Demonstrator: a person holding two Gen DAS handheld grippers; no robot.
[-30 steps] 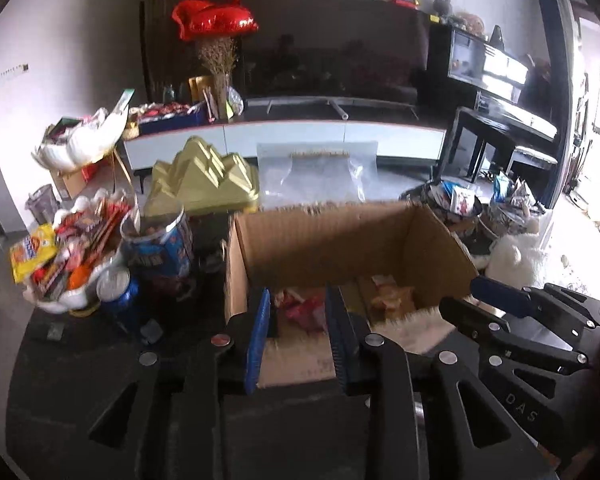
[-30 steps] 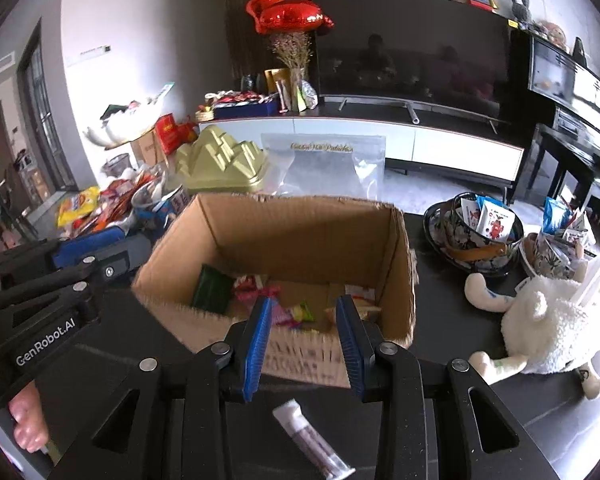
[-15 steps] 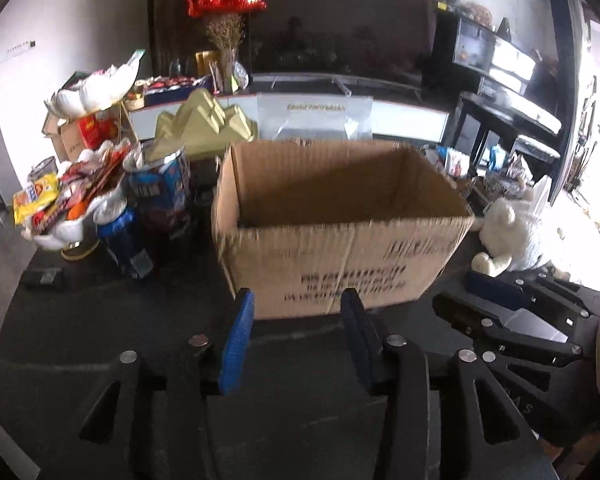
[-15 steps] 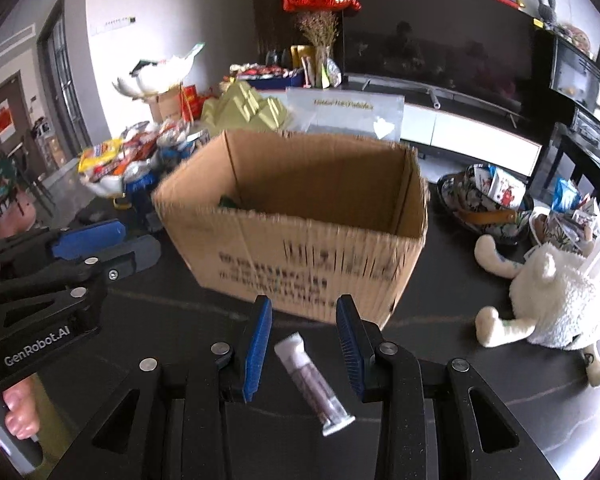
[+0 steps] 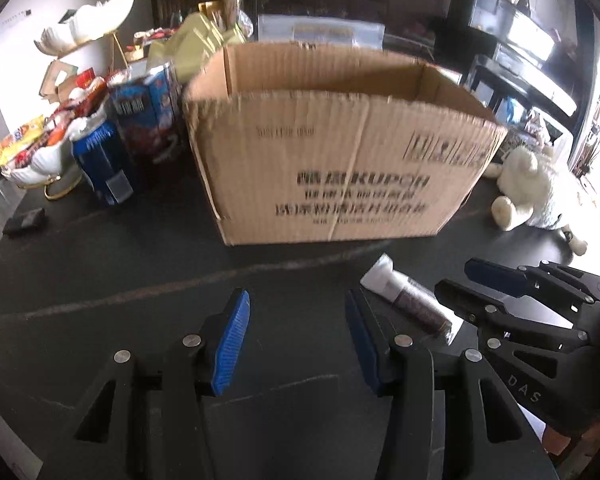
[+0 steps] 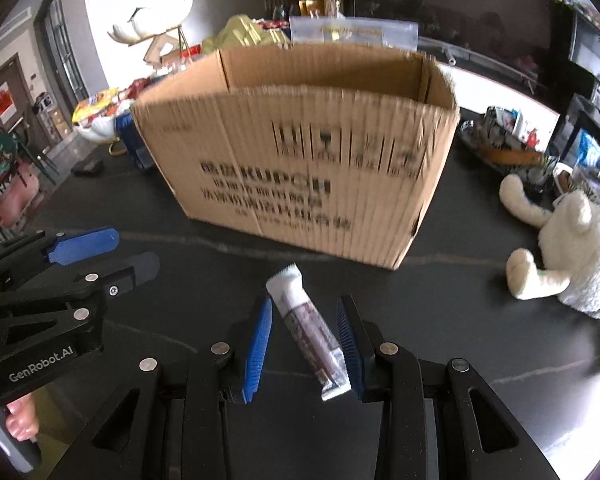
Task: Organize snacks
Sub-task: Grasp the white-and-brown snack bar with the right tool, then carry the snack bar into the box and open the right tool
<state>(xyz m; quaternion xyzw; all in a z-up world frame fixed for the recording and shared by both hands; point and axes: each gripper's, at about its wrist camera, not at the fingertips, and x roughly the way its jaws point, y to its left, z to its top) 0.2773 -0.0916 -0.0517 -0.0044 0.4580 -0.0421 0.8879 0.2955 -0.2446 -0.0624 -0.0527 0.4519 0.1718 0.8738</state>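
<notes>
An open cardboard box point(image 5: 332, 152) point(image 6: 300, 160) stands on the dark table; from this low angle its inside is hidden. In front of it lies a snack stick point(image 6: 312, 328) point(image 5: 408, 300) in a white and brown wrapper. My right gripper point(image 6: 304, 338) is low over the table, open, with the stick lying slantwise between its blue pads; the stick's near end rests against the right pad and the left pad stands clear of it. My left gripper point(image 5: 298, 324) hovers just left of the stick, open and empty. Each gripper shows in the other's view: the right gripper point(image 5: 500, 292), the left gripper point(image 6: 80, 252).
A white bowl heaped with snack packets point(image 5: 32, 152) and blue snack tins point(image 5: 100, 160) stand left of the box. A white plush toy point(image 6: 572, 248) lies on the right, with a patterned bowl of packets point(image 6: 500, 140) behind it. A small dark object point(image 5: 24, 220) sits far left.
Both grippers have come down from above the box to the table in front of it. The left jaws have widened. The snack stick now lies between the right gripper's fingers.
</notes>
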